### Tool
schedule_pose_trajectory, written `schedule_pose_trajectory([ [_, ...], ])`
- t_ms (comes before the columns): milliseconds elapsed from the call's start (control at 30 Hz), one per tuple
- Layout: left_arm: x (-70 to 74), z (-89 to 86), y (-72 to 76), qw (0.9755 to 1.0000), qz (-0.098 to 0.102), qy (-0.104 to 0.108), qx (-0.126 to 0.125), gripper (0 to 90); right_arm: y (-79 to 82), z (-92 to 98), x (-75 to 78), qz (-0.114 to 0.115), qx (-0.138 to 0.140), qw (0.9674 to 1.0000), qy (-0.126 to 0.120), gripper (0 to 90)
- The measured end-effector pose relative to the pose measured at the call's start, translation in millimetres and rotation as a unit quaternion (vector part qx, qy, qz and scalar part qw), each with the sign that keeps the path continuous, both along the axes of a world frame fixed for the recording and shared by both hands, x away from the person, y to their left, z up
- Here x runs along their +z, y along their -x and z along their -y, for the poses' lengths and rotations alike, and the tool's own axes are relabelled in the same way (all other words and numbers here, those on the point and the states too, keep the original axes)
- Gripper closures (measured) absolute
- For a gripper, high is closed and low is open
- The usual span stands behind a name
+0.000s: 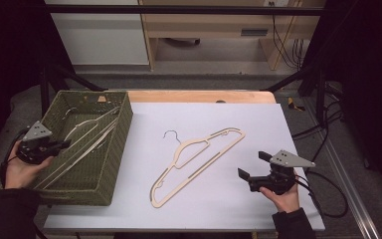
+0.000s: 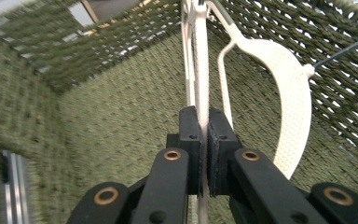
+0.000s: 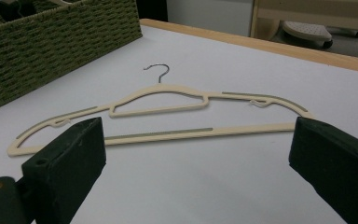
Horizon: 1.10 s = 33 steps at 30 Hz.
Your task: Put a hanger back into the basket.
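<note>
Clenched on a cream hanger (image 2: 200, 70) inside the basket (image 1: 122, 144) at nine o'clock, the left hand-held gripper (image 2: 204, 140) risks snagging neighbouring hangers (image 2: 289, 107); right hand-held gripper (image 3: 196, 154) gapes empty.

**Materials and surface finish, as observed**

The basket (image 1: 110, 149) is woven olive-green cord, coarse and matt. The hanger in the basket (image 2: 291, 102) looks like cream plastic with a fine dotted grip texture; its hook is thin bare wire. The hanger on the table (image 1: 199, 162) is the same cream, matt, with duller grey-green strips and a dark metal hook. The table cover (image 1: 258, 119) is smooth, matt pale lilac sheet over a wood edge. The left gripper (image 2: 204, 140) has matt black pads and brass-coloured rivets.
</note>
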<state>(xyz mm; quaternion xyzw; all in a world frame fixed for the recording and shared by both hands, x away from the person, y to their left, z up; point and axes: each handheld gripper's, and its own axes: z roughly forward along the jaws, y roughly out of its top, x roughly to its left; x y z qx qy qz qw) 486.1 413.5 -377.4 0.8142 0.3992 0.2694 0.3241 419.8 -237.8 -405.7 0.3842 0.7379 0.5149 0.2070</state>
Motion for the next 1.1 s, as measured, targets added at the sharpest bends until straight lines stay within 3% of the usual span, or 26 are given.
schedule_pose_trajectory([
  [100,-4.4,-0.2,1.6,0.9999,-0.011,0.009,0.001,85.8,0.0,-0.7,-0.3,-0.001,0.000,1.0000,-0.001,4.6],
  [267,-13.7,1.3,0.7,0.9988,-0.049,-0.001,-0.001,82.5,0.2,-1.7,-0.4,-0.001,0.003,1.0000,0.001,4.7],
  [400,-15.3,5.2,-0.7,0.9974,-0.069,0.023,-0.004,77.3,0.1,-2.7,-0.6,-0.002,0.002,1.0000,0.000,4.7],
  [467,-15.3,8.7,-1.6,0.9958,-0.090,0.009,-0.019,70.5,-0.2,-2.9,-1.0,0.000,0.003,1.0000,0.002,4.7],
  [567,-15.3,14.6,-0.7,0.9963,-0.083,0.010,-0.021,67.4,0.2,-3.1,-0.7,-0.001,0.003,1.0000,0.001,4.7],
  [600,-14.5,16.1,-0.6,0.9971,-0.071,0.014,-0.023,66.4,0.3,-3.0,-0.6,-0.001,0.003,1.0000,0.001,4.7],
  [633,-12.9,16.6,-0.2,0.9967,-0.076,0.015,-0.025,64.5,0.3,-2.9,-0.4,0.000,0.003,1.0000,0.001,4.7],
  [800,-6.6,20.3,1.9,0.9976,-0.062,0.016,-0.027,60.4,0.7,-3.0,0.1,0.000,0.003,1.0000,-0.001,4.7],
  [867,-3.4,21.1,4.0,0.9975,-0.058,0.026,-0.031,57.7,0.7,-3.2,0.1,0.000,0.003,1.0000,-0.001,4.7],
  [1100,15.2,23.9,15.2,0.9978,-0.008,0.062,-0.024,49.7,0.9,-3.9,0.6,0.001,0.005,1.0000,-0.003,4.7],
])
